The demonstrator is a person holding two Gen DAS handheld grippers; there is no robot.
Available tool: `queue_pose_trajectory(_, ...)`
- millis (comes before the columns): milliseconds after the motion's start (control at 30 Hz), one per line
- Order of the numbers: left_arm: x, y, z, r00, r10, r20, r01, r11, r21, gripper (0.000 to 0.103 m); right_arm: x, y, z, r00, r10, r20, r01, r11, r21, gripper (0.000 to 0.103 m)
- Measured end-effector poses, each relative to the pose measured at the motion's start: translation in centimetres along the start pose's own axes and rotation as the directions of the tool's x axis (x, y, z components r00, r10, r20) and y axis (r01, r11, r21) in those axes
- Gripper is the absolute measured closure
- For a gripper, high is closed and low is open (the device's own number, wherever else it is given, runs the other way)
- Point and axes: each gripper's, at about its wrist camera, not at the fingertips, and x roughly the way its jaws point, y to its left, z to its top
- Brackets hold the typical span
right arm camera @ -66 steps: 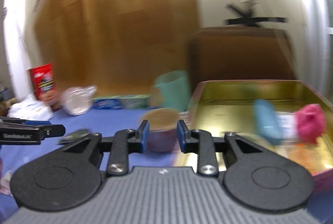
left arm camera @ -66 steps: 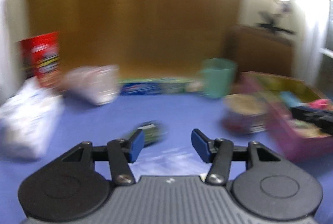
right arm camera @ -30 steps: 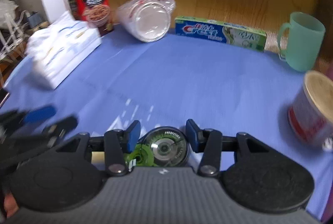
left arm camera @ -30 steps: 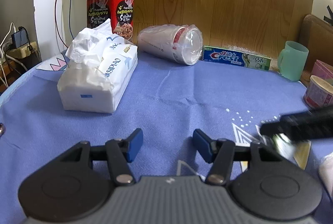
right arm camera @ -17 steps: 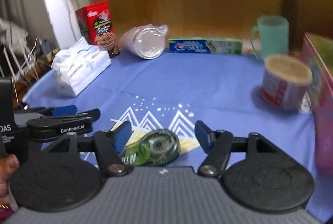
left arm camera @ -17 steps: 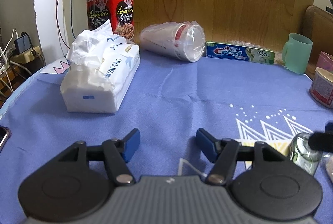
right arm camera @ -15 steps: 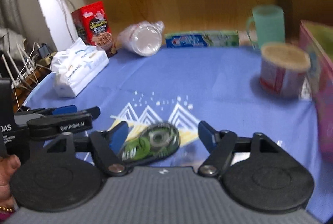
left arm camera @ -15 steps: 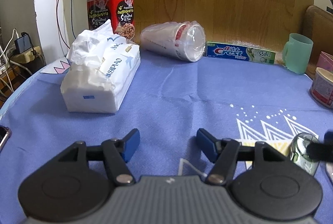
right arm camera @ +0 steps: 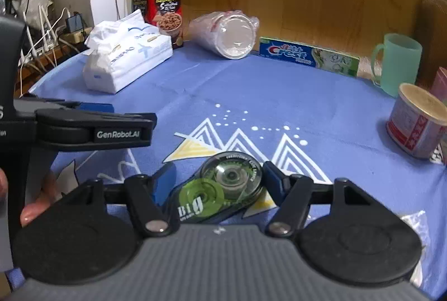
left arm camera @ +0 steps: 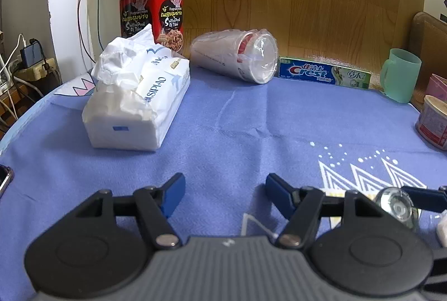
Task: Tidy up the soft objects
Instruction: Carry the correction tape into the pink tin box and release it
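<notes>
Right wrist view, change: tape dispenser point(right arm camera: 223, 186) sits between the fingers, as half a second ago; the view has shifted towards it
Right gripper point(right arm camera: 219, 179): fingers closing around the dispenser; right pad touches it, left pad point(right arm camera: 163, 183) stands just off it; dispenser rests on the blue table point(right arm camera: 279, 94)
Left gripper point(left arm camera: 225, 190): fingers opening, about half apart, nothing between them
Count: one tissue pack point(left arm camera: 139, 97); one red tin point(left arm camera: 152, 10); one toothpaste box point(left arm camera: 324, 73); one green mug point(left arm camera: 401, 74)
</notes>
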Motion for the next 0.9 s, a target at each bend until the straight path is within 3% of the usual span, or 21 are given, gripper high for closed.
queue_pose_trajectory(300,0.0,-0.4,0.1,1.0,0.025,-0.006,-0.025,1.0,0.014,0.032,-1.6,-0.1,-1.2,1.0,0.006,0.011,-0.006,1.0,0.017,0.033)
queue_pose_trajectory(367,0.1,-0.4,0.1,0.999,0.035,-0.008,-0.035,0.999,0.017,0.03,-1.8,0.6,-1.6,1.0,-0.013,0.021,0.014,0.999,-0.033,0.043)
queue_pose_trajectory(400,0.1,-0.4,0.1,0.999,0.04,-0.008,-0.04,0.999,0.018,0.029,-2.0,0.8,-1.7,1.0,-0.013,0.027,0.015,0.999,-0.05,0.056)
queue_pose_trajectory(433,0.2,-0.4,0.1,0.999,0.044,-0.009,-0.044,0.999,0.019,0.028,-2.2,0.9,-1.7,1.0,-0.005,0.029,0.007,0.998,-0.056,0.062)
queue_pose_trajectory(700,0.2,-0.7,0.1,0.997,0.074,-0.01,-0.074,0.997,0.029,0.023,-3.9,1.3,-3.1,0.998,0.041,0.037,-0.039,0.997,-0.062,0.062)
queue_pose_trajectory(900,0.0,-1.7,0.0,0.992,0.126,0.005,-0.126,0.989,0.08,0.019,-5.4,0.6,-4.0,0.996,0.083,0.038,-0.084,0.996,0.023,0.062)
